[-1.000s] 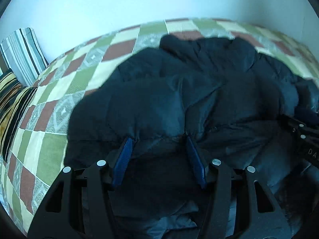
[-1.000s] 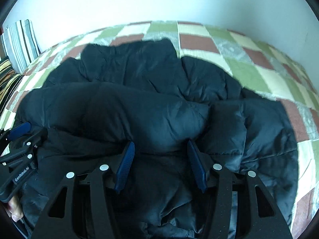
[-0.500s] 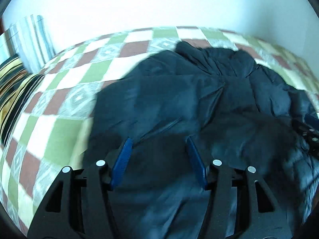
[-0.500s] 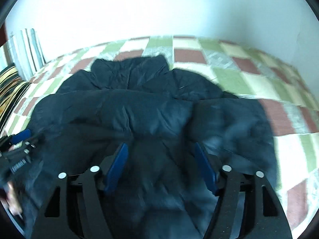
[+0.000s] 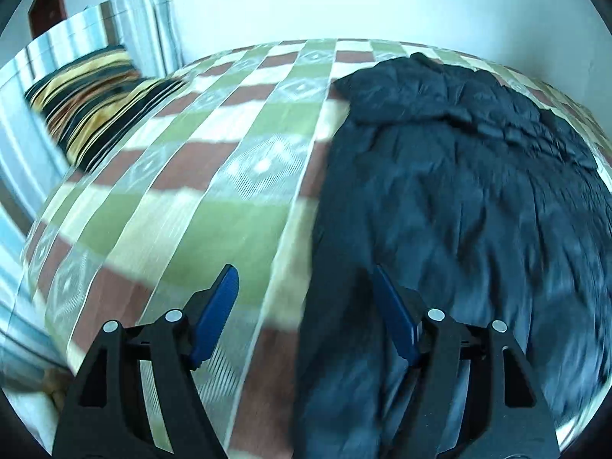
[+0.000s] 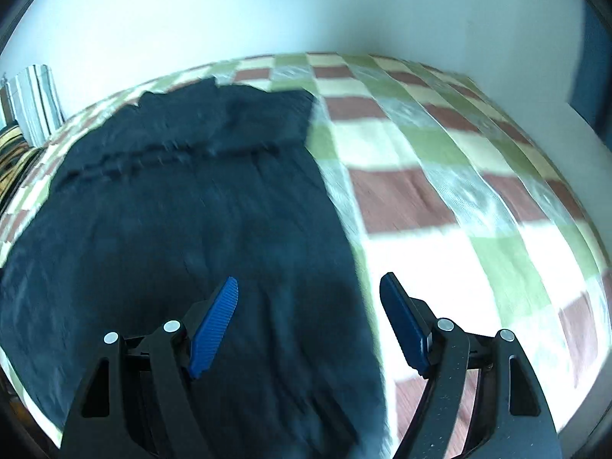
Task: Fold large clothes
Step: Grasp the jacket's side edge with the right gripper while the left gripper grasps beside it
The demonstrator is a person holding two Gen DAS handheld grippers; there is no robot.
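while both wrist views are smeared by blur, one dark navy padded jacket (image 5: 451, 199) is seen spread flat on a bed covered by a checked sheet of green, cream and rust-brown squares (image 5: 214, 199). its fabric is matte and puffy, with fine wrinkles, and a raised seam-like ridge is crossed near its far end (image 6: 183, 153). in the left wrist view the jacket is laid over the right half of the bed, its left edge running nearly straight down the picture; in the right wrist view the same jacket (image 6: 183, 229) is laid over the left half, its right edge curving down toward the bottom.

two grippers are counted, each with two blue ribbed pads on black fingers. the left gripper (image 5: 306, 306) is held with its jaws spread wide, having just been opening; nothing is pinched, and the jacket's left edge is seen below the gap, with one pad (image 5: 216, 313) over bare sheet. the right gripper (image 6: 310, 317) is likewise spread, having just been opening, with nothing clamped; its left pad (image 6: 214, 325) is over the jacket and its right pad over the sheet.

two pillows are counted at the far left: one striped in yellow and black (image 5: 91, 99), one striped in grey and white (image 5: 153, 26). one pale wall (image 6: 306, 11) is seen behind the bed.
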